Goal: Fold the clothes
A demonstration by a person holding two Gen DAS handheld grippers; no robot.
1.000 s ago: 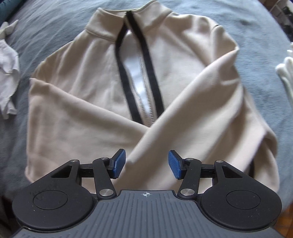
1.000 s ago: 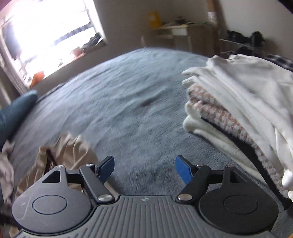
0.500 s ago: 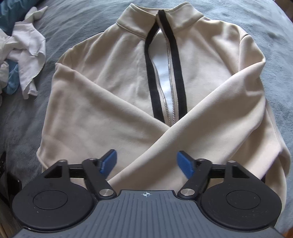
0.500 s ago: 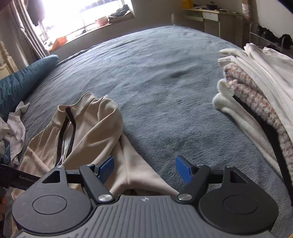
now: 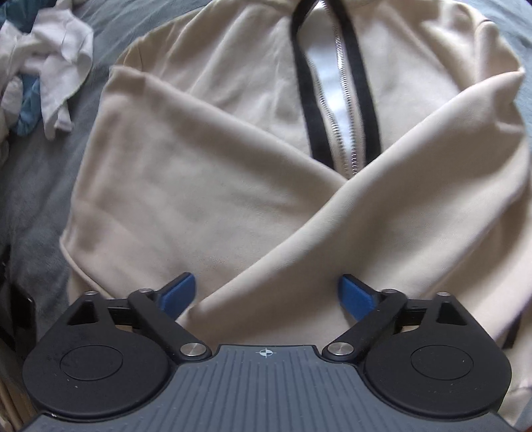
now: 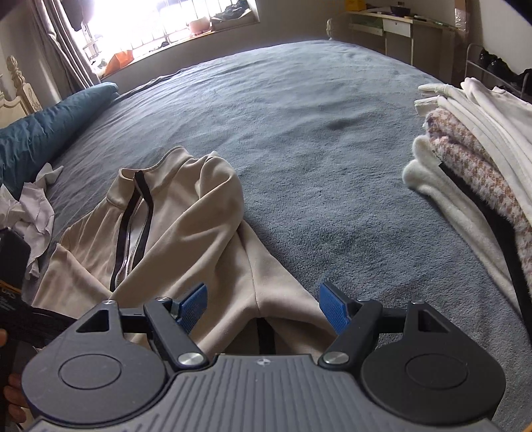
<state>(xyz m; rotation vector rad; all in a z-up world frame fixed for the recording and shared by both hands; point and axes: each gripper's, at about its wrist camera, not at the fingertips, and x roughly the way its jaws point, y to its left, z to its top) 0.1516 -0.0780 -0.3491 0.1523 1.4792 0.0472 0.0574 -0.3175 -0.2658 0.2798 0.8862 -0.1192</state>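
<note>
Covering the whole bed, a grey-blue fleece blanket (image 6: 299, 109) serves as the work surface in a bedroom with a bright window (image 6: 159, 26) beyond the far edge, a curtain (image 6: 63, 43) at its left, a desk (image 6: 399, 30) against the far right wall and a teal pillow (image 6: 43, 133) at the left. A beige zip-neck sweatshirt (image 5: 186, 186) lies face up on the near left part of the blanket, collar toward the window and hem toward the person, so its long axis runs from near to far. Both sleeves are folded across the chest and cross just below the black-edged zip (image 5: 335, 99). Crumpled white clothes (image 5: 53, 59) sit just beside its left shoulder; a stack of folded garments (image 6: 472, 146) stands well apart on the right. The left gripper (image 5: 266, 294) hangs over the crossed sleeves, its jaws just opened wide and clamped on nothing. The right gripper (image 6: 262, 307) hangs over the sweatshirt's right lower edge, jaws apart, nothing gripped.
</note>
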